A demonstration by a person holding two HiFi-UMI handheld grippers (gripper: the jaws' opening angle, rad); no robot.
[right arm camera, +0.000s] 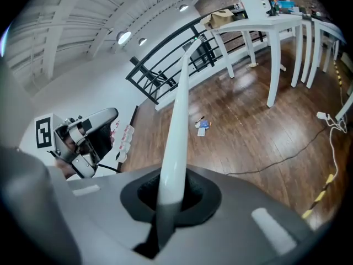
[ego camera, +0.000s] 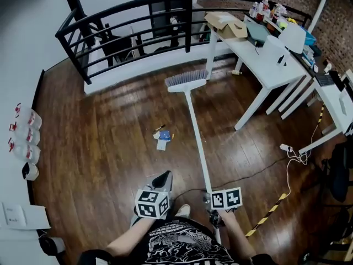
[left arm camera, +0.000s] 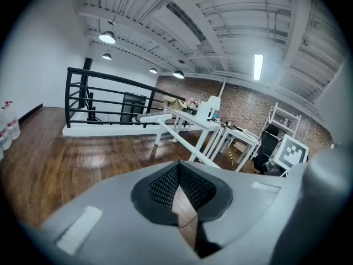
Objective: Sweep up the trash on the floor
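A small pile of trash (ego camera: 163, 138), blue and white scraps with a thin stick, lies on the dark wood floor; it also shows as the trash (right arm camera: 203, 126) in the right gripper view. The broom's white handle (ego camera: 197, 142) runs from my right gripper (ego camera: 210, 199) out to its grey bristle head (ego camera: 186, 80), which rests beyond the trash and to its right. My right gripper (right arm camera: 172, 195) is shut on the handle (right arm camera: 179, 104). My left gripper (ego camera: 164, 176) hangs to the left of the handle, near my body. Its jaws (left arm camera: 179, 167) are shut with nothing in them.
White tables (ego camera: 265, 65) loaded with boxes and bottles stand at the right. A black railing (ego camera: 138, 15) curves along the far side. Bottles (ego camera: 25, 131) line the left wall. A cable with a plug (ego camera: 287, 148) and striped tape (ego camera: 267, 214) lie on the floor at right.
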